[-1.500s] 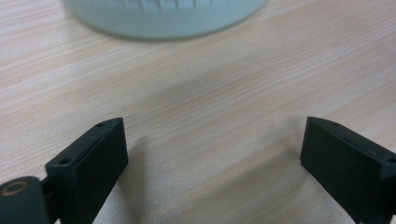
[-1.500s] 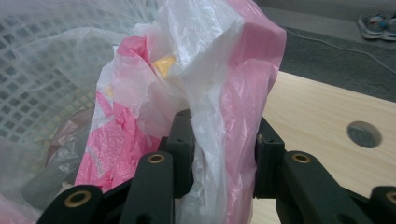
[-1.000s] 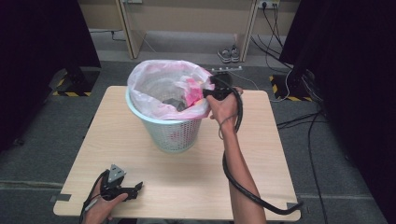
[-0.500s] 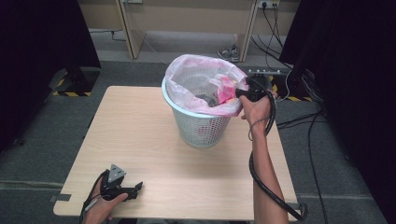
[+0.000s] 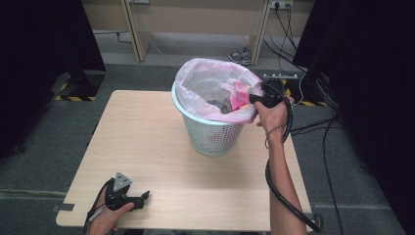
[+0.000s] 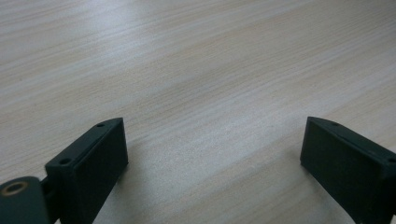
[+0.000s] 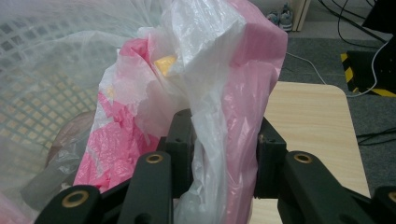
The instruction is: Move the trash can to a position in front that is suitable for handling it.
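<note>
High view first: I have the right gripper (image 5: 258, 99) at the far right rim of the white mesh bin (image 5: 210, 134), which stands on the wooden table (image 5: 147, 142) a little right of centre toward its far edge. In the right gripper view my jaws are clamped on a gathered fold of the pink bin liner (image 7: 224, 84), the film bunched thick between the pads, with the basket's lattice showing through the plastic on the left. The liner is draped over the rim all the way round, and something dark lies at the bottom of it; I cannot tell what. I judge this film to be very light, limp and slippery: it will stretch and crumple rather than push back, and a thin single layer could slide out or tear if I tug sharply. Taking hold at the folded-over edge, where several layers bunch, looks the safest purchase, and the bin itself seems light enough to drag or tip with the bag. My left gripper (image 5: 128, 196) rests on the near left of the table, jaws spread wide over bare wood with nothing between them.
</note>
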A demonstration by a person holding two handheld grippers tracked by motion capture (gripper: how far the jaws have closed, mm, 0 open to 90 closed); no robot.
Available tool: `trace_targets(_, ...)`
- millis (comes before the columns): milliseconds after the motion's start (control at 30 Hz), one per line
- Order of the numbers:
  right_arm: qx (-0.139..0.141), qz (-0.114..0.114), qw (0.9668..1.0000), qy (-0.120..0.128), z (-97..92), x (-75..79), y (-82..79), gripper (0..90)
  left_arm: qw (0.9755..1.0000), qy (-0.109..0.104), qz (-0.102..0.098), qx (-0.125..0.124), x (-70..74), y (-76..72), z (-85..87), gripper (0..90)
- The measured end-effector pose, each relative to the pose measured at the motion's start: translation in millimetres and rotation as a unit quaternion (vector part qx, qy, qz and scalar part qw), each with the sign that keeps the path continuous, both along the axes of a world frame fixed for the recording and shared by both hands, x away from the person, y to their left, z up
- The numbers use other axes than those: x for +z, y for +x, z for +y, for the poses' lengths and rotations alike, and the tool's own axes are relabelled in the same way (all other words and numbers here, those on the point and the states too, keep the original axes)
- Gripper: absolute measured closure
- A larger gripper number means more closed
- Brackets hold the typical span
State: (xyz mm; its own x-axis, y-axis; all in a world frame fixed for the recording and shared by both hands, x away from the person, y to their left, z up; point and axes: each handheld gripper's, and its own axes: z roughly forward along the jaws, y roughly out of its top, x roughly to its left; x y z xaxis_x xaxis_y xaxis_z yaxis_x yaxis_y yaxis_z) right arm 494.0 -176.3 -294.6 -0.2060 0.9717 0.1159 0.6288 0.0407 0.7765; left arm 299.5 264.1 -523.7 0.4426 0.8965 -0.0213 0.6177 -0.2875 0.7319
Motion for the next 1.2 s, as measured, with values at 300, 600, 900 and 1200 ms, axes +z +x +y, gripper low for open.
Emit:
trace_targets(300, 0.012, 0.015, 0.9998, -0.007, 0.1, 2.7, -6.1, 67.4, 1.0000, 0.000, 0.000, 0.000, 0.0, 0.0, 0.0, 6.5)
trace_targets(600, 0.030, 0.020, 0.9993, -0.011, -5.3, 3.6, -23.2, 66.9, 1.0000, 0.000, 0.000, 0.000, 0.0, 0.0, 0.0, 6.5)
trace_targets(900, 0.034, 0.009, 0.9994, -0.007, -6.5, 1.8, -29.6, 44.7, 1.0000, 0.000, 0.000, 0.000, 0.0, 0.1, 0.0, 6.3)
trace_targets(1200, 0.065, -0.053, 0.9961, -0.027, 4.1, 16.2, -39.7, 25.5, 1.0000, 0.000, 0.001, 0.001, 0.0, 0.1, 0.0, 6.1)
